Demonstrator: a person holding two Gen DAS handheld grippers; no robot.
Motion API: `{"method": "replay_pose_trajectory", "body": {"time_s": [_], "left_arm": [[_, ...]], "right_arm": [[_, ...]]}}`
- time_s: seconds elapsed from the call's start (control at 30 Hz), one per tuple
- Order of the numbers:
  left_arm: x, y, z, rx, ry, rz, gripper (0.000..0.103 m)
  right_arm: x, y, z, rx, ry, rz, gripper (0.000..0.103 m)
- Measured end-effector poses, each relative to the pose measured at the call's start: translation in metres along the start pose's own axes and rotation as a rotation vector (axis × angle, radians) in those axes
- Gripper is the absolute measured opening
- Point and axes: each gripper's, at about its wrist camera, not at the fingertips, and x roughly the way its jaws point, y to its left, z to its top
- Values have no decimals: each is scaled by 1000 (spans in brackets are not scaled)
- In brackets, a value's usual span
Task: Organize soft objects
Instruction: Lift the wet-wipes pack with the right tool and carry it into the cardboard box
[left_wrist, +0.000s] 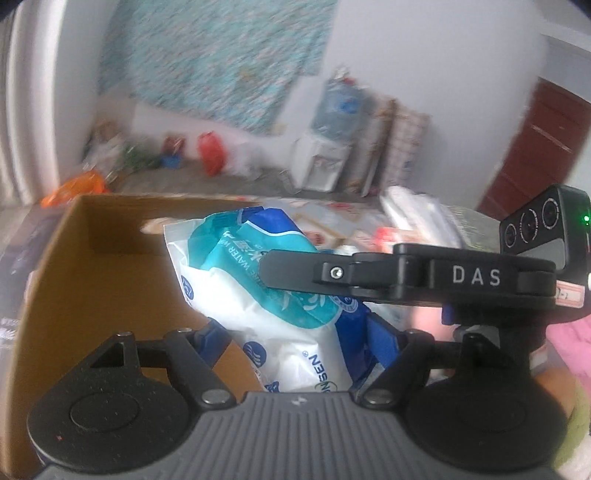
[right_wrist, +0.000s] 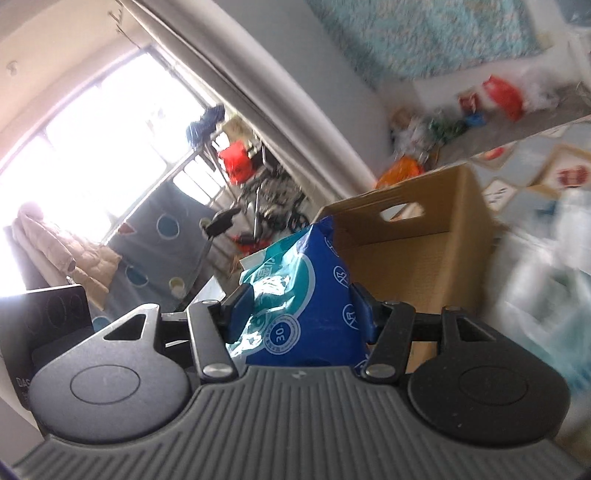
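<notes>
Blue-and-white wipes pack (right_wrist: 295, 295) sits clamped in both grippers' jaws, its lower end hidden; cardboard box (left_wrist: 92, 266) behind.

The open cardboard box (left_wrist: 110, 266) is showing a bare brown floor, and its mouth is lying unobstructed from above, bounded by upright walls, with a handle cutout in the far wall. The wet-wipes pack (left_wrist: 266, 295) is filling the gap between the left gripper (left_wrist: 295, 354) pads, and the right gripper (left_wrist: 406, 273) is reaching across it from the right side, crowding the space over the box's right part. Beyond the box, piled packages (left_wrist: 417, 214) are cluttering the patterned surface (right_wrist: 532, 173).
</notes>
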Motion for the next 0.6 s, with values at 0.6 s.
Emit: {"method": "replay_pose_trajectory", "body": {"time_s": [0.6], "left_arm": [[138, 158, 83, -194, 246, 203, 80]], "right_arm": [[229, -93, 58, 445, 131, -157, 58]]}}
